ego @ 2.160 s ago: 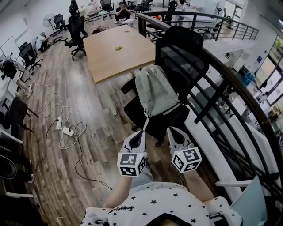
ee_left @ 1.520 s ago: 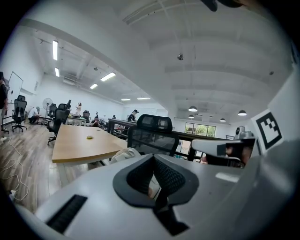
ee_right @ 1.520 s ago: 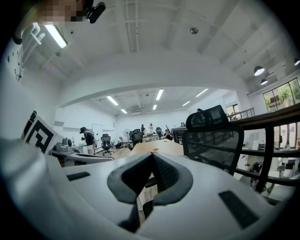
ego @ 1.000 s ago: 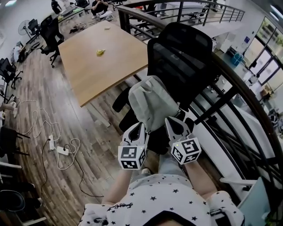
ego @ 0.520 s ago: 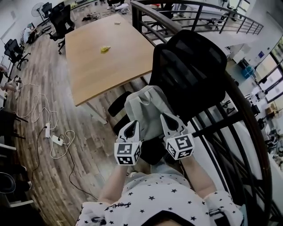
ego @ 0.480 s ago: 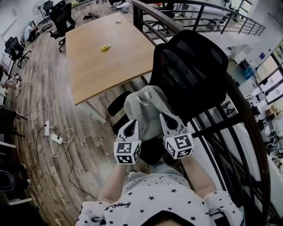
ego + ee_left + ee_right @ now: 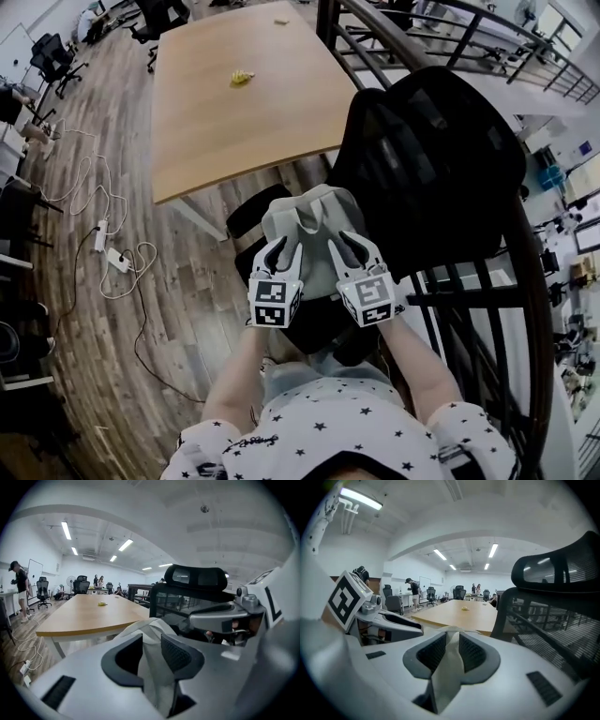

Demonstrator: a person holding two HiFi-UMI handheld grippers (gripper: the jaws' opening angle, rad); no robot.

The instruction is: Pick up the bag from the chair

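Note:
A light grey backpack (image 7: 309,214) lies on the seat of a black mesh office chair (image 7: 441,159). My left gripper (image 7: 278,249) is over the bag's left side and my right gripper (image 7: 345,244) is over its right side. In the left gripper view, the left gripper (image 7: 150,642) is shut on a band of the bag's grey fabric (image 7: 152,667), with the bag's body (image 7: 136,629) just beyond. In the right gripper view, the right gripper (image 7: 452,642) is shut on a grey strap (image 7: 446,672) that hangs down between its pads.
A wooden table (image 7: 244,112) with a small yellow thing (image 7: 243,78) on it stands beyond the chair. A black railing (image 7: 525,281) runs close on the right. Cables and a power strip (image 7: 117,261) lie on the floor at left. A person (image 7: 18,585) stands far off.
Both grippers have moved forward from the bag's near edge up onto the bag. The view has closed in on the chair. The bag's fabric now looks bunched between the grippers.

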